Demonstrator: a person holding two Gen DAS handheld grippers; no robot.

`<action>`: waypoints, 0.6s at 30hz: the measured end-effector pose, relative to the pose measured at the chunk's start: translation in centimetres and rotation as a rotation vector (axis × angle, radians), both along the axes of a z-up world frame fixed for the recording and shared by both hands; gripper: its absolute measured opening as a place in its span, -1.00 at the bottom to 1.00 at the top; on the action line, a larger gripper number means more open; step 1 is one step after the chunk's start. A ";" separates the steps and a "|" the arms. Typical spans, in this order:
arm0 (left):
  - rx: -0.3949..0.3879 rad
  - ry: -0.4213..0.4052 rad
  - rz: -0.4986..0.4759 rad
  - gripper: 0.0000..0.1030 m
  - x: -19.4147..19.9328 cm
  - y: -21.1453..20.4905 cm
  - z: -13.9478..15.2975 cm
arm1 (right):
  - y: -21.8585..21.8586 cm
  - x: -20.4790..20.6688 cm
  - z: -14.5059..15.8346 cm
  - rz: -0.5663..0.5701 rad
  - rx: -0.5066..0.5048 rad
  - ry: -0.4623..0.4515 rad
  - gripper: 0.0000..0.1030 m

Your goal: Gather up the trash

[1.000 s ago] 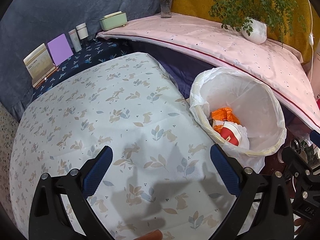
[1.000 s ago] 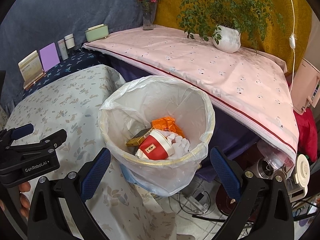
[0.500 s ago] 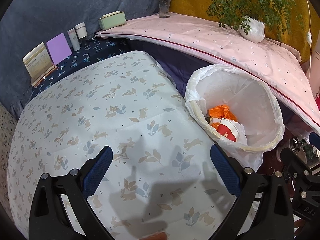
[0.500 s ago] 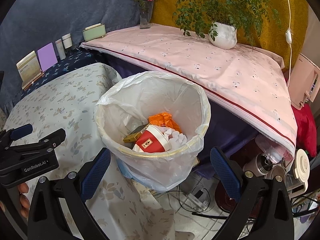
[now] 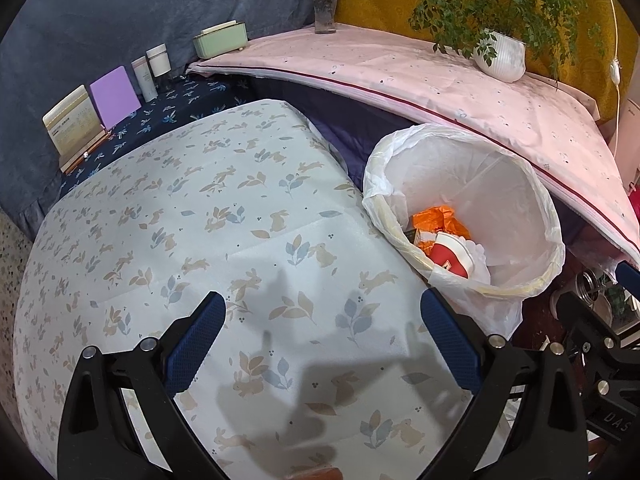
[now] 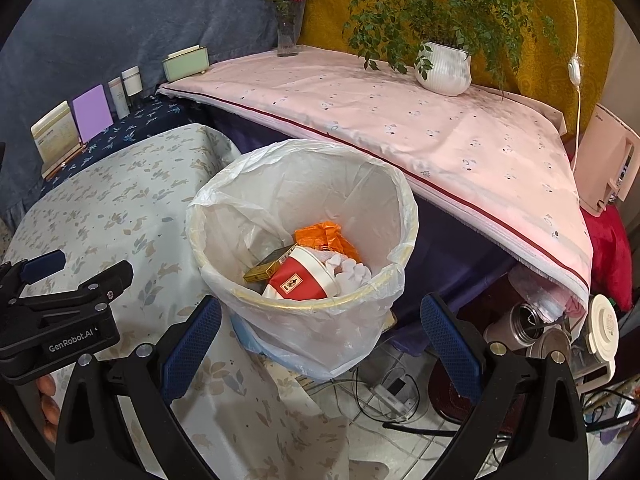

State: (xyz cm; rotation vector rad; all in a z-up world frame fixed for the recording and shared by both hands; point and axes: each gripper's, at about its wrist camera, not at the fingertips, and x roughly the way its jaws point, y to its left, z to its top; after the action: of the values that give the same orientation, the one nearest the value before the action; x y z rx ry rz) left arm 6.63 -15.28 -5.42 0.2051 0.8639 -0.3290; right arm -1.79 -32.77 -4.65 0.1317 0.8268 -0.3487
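A waste bin with a white plastic liner [image 6: 304,208] [image 5: 536,216] stands beside the table. Inside it lie a red and white paper cup [image 6: 300,276] [image 5: 452,258], an orange wrapper [image 6: 326,236] [image 5: 438,218], a gold box [image 6: 266,270] and white crumpled paper [image 6: 352,270]. My right gripper [image 6: 320,332] hovers open just in front of the bin, nothing between its blue pads. My left gripper [image 5: 322,332] hangs open and empty over the table with the rabbit-print cloth [image 5: 180,220], left of the bin. The left gripper's body [image 6: 64,312] shows in the right wrist view.
A pink-covered shelf [image 6: 400,120] behind the bin carries a white plant pot [image 6: 442,68], a flower vase [image 6: 287,36] and a green box [image 6: 186,63]. Cards and small bottles [image 5: 116,96] line the dark cloth at the back. Cables, jars and a pink appliance [image 6: 608,164] crowd the floor at right.
Both grippers have drawn back and up a little from the bin, so the bin sits slightly farther away. Both stay open and empty.
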 end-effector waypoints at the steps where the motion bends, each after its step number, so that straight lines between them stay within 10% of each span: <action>1: 0.000 0.000 0.001 0.82 0.0 0.0 0.0 | 0.0 0.0 0.0 0.000 -0.001 0.000 0.87; 18: 0.006 0.010 -0.004 0.82 -0.6 -0.2 -0.3 | 0.1 -0.2 -0.1 0.001 -0.004 0.001 0.87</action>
State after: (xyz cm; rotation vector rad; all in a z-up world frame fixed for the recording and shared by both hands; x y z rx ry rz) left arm 6.08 -15.46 -5.74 0.2108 0.8748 -0.3317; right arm -1.99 -32.69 -4.71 0.1277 0.8274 -0.3496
